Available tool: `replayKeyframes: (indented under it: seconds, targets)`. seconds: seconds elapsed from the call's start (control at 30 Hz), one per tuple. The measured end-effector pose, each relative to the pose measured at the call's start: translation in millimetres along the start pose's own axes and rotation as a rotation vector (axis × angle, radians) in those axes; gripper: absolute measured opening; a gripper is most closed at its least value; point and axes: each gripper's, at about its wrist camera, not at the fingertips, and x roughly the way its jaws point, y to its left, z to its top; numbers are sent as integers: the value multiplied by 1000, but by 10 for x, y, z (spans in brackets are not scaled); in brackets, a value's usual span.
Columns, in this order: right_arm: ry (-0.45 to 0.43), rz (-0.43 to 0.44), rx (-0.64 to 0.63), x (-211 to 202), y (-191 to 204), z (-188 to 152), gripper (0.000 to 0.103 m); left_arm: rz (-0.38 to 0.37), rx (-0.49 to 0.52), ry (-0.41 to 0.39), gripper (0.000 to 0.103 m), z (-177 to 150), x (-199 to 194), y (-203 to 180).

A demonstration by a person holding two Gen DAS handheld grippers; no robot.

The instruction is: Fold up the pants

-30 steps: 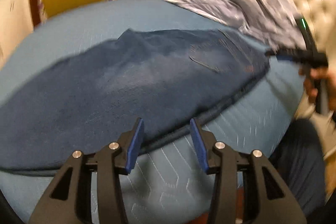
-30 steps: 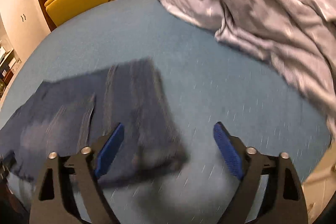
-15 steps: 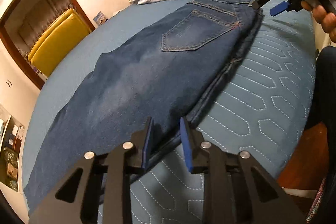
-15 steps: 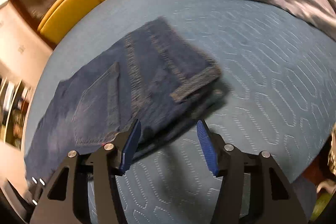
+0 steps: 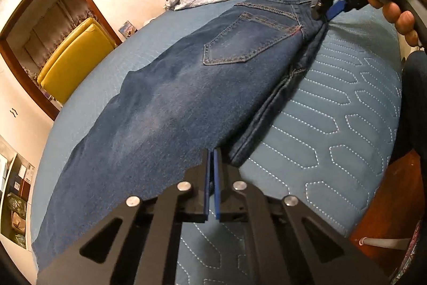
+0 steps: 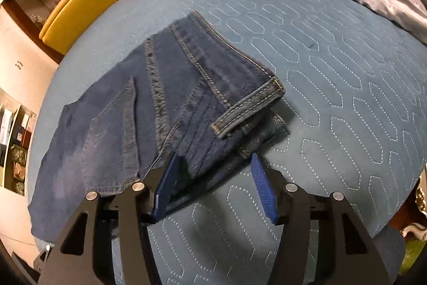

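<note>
My left gripper (image 5: pixel 212 172) clamped the jeans (image 5: pixel 165 108); my right gripper (image 6: pixel 213 183) gaped at the waistband (image 6: pixel 248 106), risking a missed layer.

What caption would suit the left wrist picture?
Left gripper pinches the jeans' edge on a quilted blue bed.

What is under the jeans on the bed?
The jeans lie on a blue quilted bed cover, which shows all around them. They are folded over, so a second denim layer peeks out along the edge. Anything else beneath is covered.
</note>
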Motion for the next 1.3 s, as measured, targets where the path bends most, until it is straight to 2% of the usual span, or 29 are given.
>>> replayKeyframes:
  seconds: [0.07,0.13,0.27,0.37,0.4,0.43,0.53,0.57,0.6,0.67,0.73,0.8,0.87,0.9,0.97,1.0,1.03,1.07,1.1,1.13,1.17,1.2,1.27,1.3]
  targets:
    - [-20,-30,-23,-25,20,4,19,-5,-4,-5,1,11,-32,12]
    - [-26,-12,-32,-78,27,2,13,-5,6,-4,1,9,-43,-2]
    - [-51,-25,-59,-203,79,-7,10,-13,12,2,1,8,-36,-16]
    - [-37,-35,-52,-147,45,-28,10,-32,9,22,2,-21,13,-3]
    - [-33,-36,-47,-119,32,-29,10,-55,-28,20,3,-27,20,48]
    - [-32,-40,-48,-101,23,-36,10,-104,-106,16,8,-22,-14,164]
    - [-40,-75,-74,-75,43,-51,12,-277,-392,-22,25,-100,-165,641]
    - [-41,-93,-79,-80,38,-49,17,-305,-515,-37,25,-193,-213,906]
    - [-38,-105,-82,-94,28,-46,21,-296,-573,-40,25,-264,-227,1058]
    - [-52,-142,-83,-191,-10,-57,35,-248,-718,-33,24,-530,-200,1510]
    - [-86,-193,-96,-320,-25,-83,43,-198,-773,19,24,-781,-98,1794]
    - [-123,-229,-124,-445,37,-101,50,-151,-799,94,24,-1064,-10,2041]
    - [-152,-220,-166,-526,189,-104,62,-142,-830,87,19,-1314,-56,2296]
    - [-169,-213,-196,-559,310,-108,67,-111,-827,93,19,-1436,-106,2459]
    - [-191,-197,-258,-584,552,-126,81,11,-808,126,27,-1611,-195,2741]
    - [-193,-188,-301,-564,726,-140,83,64,-860,117,32,-1767,-276,3001]
    - [-184,-173,-340,-531,873,-160,86,70,-889,106,33,-1836,-312,3154]
    - [-174,-157,-368,-494,999,-167,87,72,-886,98,33,-1859,-327,3253]
    - [-159,-132,-405,-439,1192,-188,87,89,-841,93,33,-1841,-314,3351]
    - [-153,-111,-434,-392,1357,-214,88,97,-809,97,39,-1816,-274,3404]
    - [-147,-88,-465,-343,1519,-247,88,87,-790,109,47,-1792,-191,3460]
    - [-136,-71,-501,-284,1696,-284,88,52,-788,147,49,-1795,-39,3540]
    - [-101,-45,-595,-116,2158,-378,88,105,-766,232,49,-1839,174,3689]
    - [-87,-18,-645,-37,2410,-430,88,133,-771,239,49,-1872,201,3800]
